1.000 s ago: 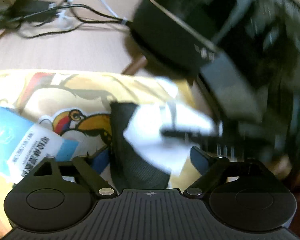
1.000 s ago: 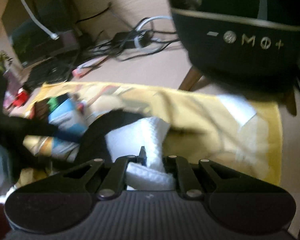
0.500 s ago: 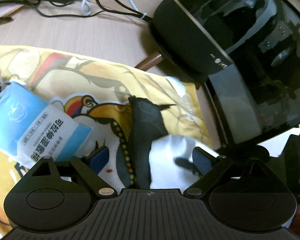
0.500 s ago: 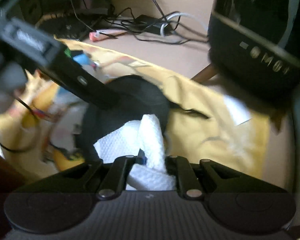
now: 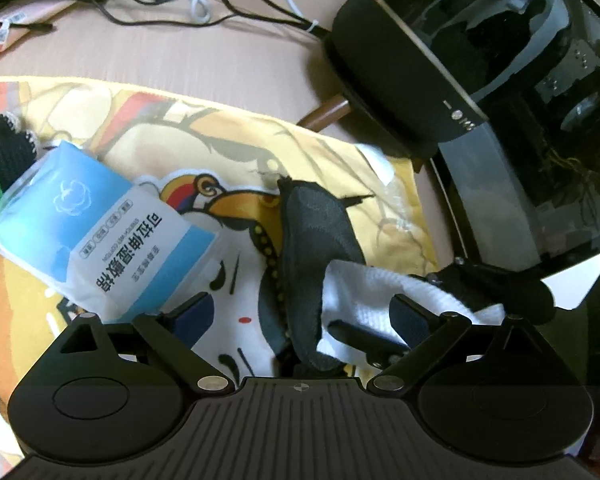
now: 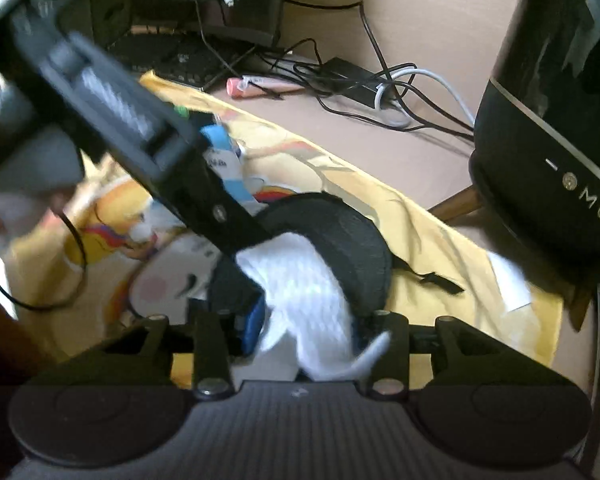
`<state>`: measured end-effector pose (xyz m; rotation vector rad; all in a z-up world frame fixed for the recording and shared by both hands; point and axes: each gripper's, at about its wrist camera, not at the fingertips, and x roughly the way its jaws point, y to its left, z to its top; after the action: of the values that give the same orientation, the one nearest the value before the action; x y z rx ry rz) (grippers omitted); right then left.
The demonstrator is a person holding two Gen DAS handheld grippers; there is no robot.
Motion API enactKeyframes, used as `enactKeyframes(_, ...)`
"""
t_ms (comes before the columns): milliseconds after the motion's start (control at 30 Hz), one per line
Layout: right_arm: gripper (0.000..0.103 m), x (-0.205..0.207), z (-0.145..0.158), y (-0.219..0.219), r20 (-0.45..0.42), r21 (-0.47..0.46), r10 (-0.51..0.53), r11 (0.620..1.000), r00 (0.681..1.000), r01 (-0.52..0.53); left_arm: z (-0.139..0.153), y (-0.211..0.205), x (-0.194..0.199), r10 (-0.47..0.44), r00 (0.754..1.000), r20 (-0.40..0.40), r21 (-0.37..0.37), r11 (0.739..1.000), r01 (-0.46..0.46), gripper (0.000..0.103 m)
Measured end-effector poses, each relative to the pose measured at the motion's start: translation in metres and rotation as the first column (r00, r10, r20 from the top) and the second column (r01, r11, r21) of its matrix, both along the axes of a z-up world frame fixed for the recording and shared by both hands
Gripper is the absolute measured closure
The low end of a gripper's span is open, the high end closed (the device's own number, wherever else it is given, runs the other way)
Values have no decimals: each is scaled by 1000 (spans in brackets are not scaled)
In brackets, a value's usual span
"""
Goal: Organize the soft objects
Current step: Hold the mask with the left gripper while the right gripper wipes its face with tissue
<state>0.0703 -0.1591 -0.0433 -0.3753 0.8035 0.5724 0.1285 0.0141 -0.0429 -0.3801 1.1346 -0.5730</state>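
White cloth (image 5: 364,296) btwn both grippers' spread jaws; black pouch (image 5: 316,232), tissue pack (image 5: 100,232) beside; speaker (image 5: 420,68) behind.

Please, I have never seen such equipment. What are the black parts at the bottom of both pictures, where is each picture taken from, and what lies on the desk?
There is no robot. A person holds a two-finger claw in each hand, and a camera on each claw looks forward along its fingers. The black parts are the claws themselves. One picture comes from the left claw, which is open. The other comes from the right claw, where blur hides whether it grips. On the desk lies a yellow cartoon-print cloth carrying a blue and white soft packet, a dark grey mesh fabric piece and a white knitted cloth, which sits between both claws' fingers.
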Motion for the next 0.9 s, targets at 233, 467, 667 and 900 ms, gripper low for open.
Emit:
enactKeyframes(233, 89, 0, -12, 4, -10, 23, 31, 999, 999, -31, -4, 3, 1, 27, 999, -28, 1, 1000, -27, 3)
enactKeyframes(467, 92, 34, -2, -29, -197, 262, -100, 953, 975, 150, 1, -4, -3, -25, 1000, 7, 35, 999, 25, 3)
enactKeyframes(667, 92, 49, -8, -61, -187, 207, -256, 933, 948, 293, 7, -33, -10, -117, 989, 92, 159, 982, 101, 3)
enactKeyframes(900, 92, 53, -12, -97, -170, 157, -410, 887, 896, 435, -5, -77, -8, -191, 972, 140, 252, 956, 152, 3)
